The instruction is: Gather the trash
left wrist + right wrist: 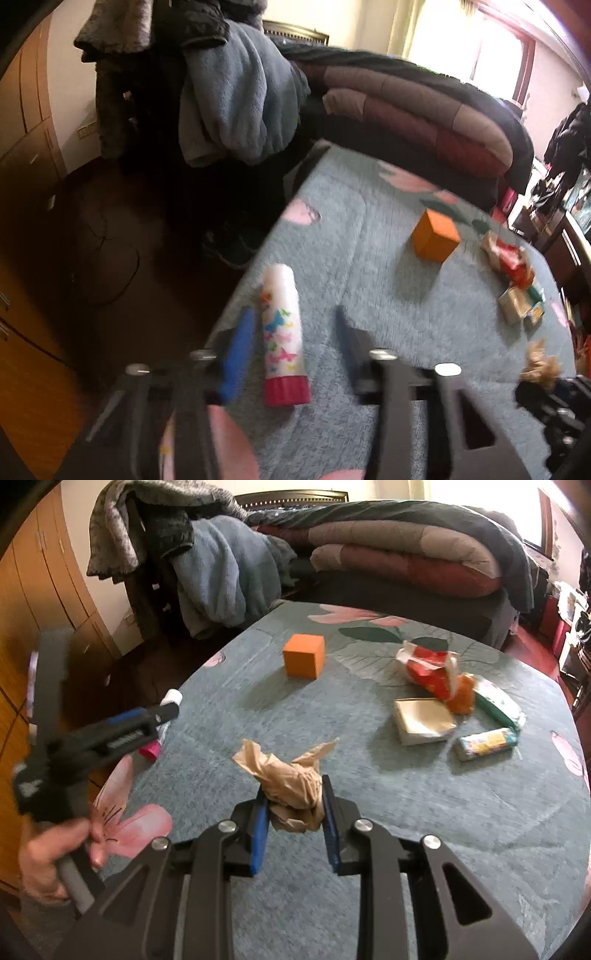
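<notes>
— Though the left view was blurred, what was each gripper doing?

— The right gripper [293,805] had its blue pads pressed against a crumpled brown paper wad [291,779] on both sides — clamped on it, near the front of the teal floral bedspread [443,812]. The left gripper [291,332] stood with its fingers apart around a white glue stick [282,332] with a pink cap, lying close to the bedspread's left edge; neither pad clearly touched it.

— How would they handle?

— The paper wad looked light and soft; I judged it would squash rather than slip, so a grip across its thick middle suited it. The glue stick seemed rigid, smooth and round — likely to roll, so best taken across the barrel at mid-length.

— And the count?

— One paper wad, one glue stick, one orange cube [304,661]. To the right, touching or nearly so: one red-and-white crumpled wrapper [428,668], one small orange packet [461,694], one flattened white carton [423,720], one green-and-white packet [498,705], and one small printed roll [485,744].
</notes>
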A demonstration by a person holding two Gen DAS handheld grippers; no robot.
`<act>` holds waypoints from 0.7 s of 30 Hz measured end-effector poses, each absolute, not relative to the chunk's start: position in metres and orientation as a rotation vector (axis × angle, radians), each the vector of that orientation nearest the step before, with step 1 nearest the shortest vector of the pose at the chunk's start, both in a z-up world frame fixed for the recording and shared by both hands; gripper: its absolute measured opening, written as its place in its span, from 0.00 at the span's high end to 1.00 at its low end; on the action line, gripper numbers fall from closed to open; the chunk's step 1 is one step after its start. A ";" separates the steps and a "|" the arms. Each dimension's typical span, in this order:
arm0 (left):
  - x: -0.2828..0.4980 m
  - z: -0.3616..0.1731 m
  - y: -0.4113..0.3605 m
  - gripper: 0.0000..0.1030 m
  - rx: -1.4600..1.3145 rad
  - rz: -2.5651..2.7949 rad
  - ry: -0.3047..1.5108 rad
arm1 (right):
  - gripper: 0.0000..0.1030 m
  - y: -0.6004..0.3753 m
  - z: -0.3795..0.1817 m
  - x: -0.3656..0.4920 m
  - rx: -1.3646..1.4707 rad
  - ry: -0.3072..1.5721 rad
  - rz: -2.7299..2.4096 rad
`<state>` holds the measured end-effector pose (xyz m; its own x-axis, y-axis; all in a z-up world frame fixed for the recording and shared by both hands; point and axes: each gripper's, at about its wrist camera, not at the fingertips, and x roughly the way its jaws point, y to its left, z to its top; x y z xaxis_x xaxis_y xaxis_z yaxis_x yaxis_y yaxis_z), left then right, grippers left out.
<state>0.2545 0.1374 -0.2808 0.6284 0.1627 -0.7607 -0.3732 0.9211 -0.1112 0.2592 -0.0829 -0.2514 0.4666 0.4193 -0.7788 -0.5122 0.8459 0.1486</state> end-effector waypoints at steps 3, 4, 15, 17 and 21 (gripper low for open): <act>0.258 -0.286 0.130 0.78 -0.254 0.303 0.855 | 0.74 -0.094 -0.248 0.259 -0.089 0.921 0.565; 0.258 -0.286 0.128 0.78 -0.249 0.307 0.854 | 0.74 -0.098 -0.247 0.259 -0.083 0.920 0.561; 0.246 -0.252 0.092 0.78 -0.264 0.228 0.780 | 0.74 -0.149 -0.242 0.255 -0.008 0.911 0.512; 0.246 -0.243 0.076 0.78 -0.242 0.206 0.768 | 0.74 -0.162 -0.241 0.253 0.009 0.910 0.499; 0.248 -0.226 0.041 0.78 -0.203 0.143 0.745 | 0.74 -0.190 -0.238 0.248 0.043 0.897 0.467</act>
